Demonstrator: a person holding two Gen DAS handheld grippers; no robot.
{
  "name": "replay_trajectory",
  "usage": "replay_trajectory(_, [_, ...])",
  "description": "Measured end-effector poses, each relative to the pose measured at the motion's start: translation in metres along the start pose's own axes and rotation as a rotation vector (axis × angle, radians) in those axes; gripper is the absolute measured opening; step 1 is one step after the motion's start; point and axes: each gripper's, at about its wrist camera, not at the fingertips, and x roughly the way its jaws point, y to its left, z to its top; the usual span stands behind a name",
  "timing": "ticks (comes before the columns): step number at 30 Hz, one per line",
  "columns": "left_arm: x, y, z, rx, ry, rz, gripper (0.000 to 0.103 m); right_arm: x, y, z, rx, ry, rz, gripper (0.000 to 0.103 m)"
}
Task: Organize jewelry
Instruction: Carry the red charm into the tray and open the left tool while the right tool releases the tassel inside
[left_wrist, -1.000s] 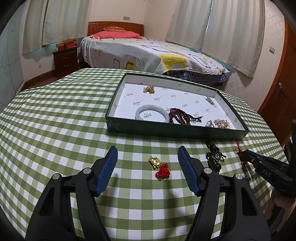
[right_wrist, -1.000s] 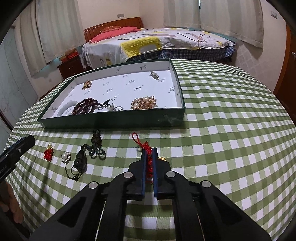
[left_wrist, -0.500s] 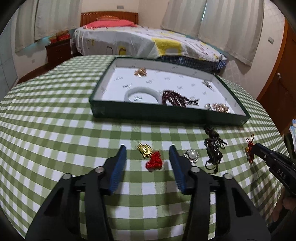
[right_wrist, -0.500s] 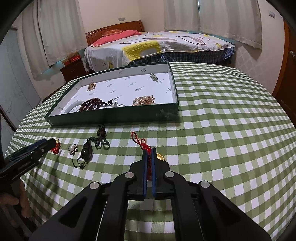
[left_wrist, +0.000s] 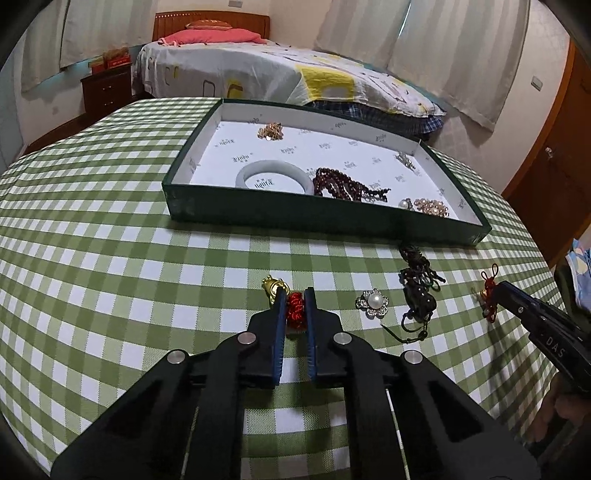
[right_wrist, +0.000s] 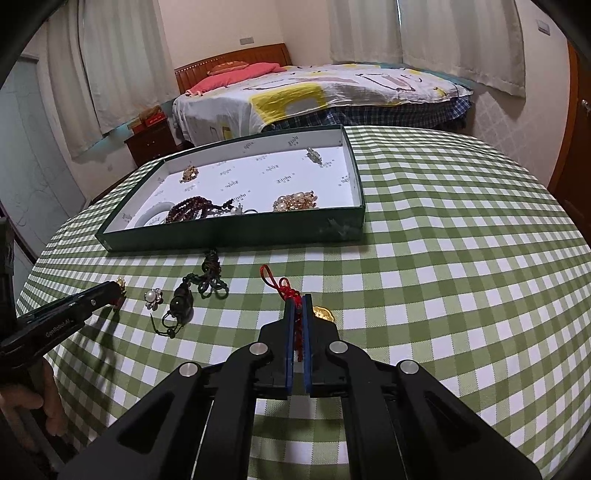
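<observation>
1. The left gripper (left_wrist: 294, 301) reaches low and level over the checked tablecloth (left_wrist: 110, 258), its blue pads pinching a red knotted charm (left_wrist: 295, 308) whose gold end (left_wrist: 273, 287) pokes out to the left.
2. The right gripper (right_wrist: 298, 308) sits low too, pressed together on a red cord tassel (right_wrist: 286, 291) with a gold piece (right_wrist: 323, 314) beside it.
3. A pearl brooch (left_wrist: 373, 302) and a dark beaded pendant (left_wrist: 419, 291) lie between them, in front of the green tray (left_wrist: 295, 216).
</observation>
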Motion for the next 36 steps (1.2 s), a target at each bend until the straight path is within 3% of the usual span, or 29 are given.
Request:
replay_trajectory(16, [-0.044, -0.001, 0.019, 0.012, -0.127, -0.026, 0.010, -0.029, 0.014, 0.016, -0.027, -0.090, 0.030, 0.004])
replay_trajectory(23, [-0.042, -0.001, 0.017, 0.013, -0.116, -0.030, 0.010, -0.002, 0.016, 0.006, -0.030, 0.036, 0.049, 0.005])
replay_trajectory(26, [-0.040, 0.000, 0.015, 0.016, -0.108, -0.026, 0.010, 0.006, 0.013, 0.001, -0.013, 0.058, 0.043, 0.010])
replay_trajectory(29, [-0.037, 0.001, 0.014, 0.013, -0.102, -0.025, 0.010, 0.009, 0.011, 0.000, -0.005, 0.063, 0.031, 0.033])
replay_trajectory(36, [-0.032, 0.002, 0.013, 0.011, -0.095, -0.023, 0.010, 0.012, 0.018, -0.002, -0.055, 0.054, -0.005, 0.032])
